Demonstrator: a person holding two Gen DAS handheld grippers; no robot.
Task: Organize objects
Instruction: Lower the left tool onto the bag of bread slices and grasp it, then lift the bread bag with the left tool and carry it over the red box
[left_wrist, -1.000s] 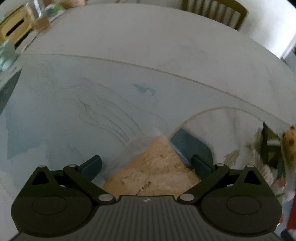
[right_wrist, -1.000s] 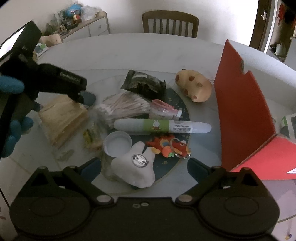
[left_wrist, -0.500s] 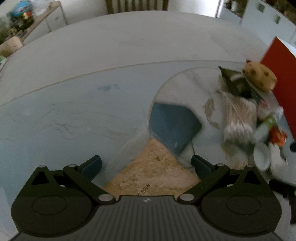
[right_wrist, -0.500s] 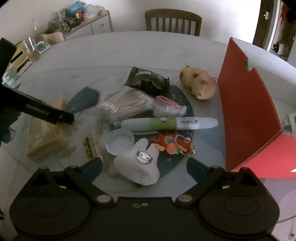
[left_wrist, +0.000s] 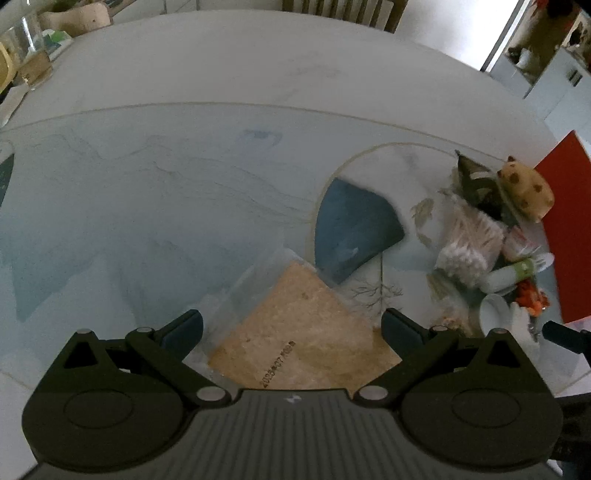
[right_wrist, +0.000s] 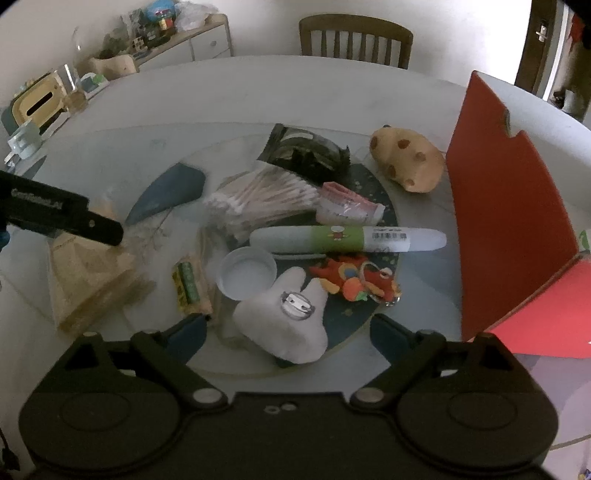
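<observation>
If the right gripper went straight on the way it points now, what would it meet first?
Most likely the white plush toy: it lies directly between the closing jaws of the right gripper, which do not yet touch it. Beyond it sits the white cap. Depth is uncertain.

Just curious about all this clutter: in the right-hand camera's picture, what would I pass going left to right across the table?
Tan packet → green wrapped candy → white cap → colourful toy → red box.
</observation>
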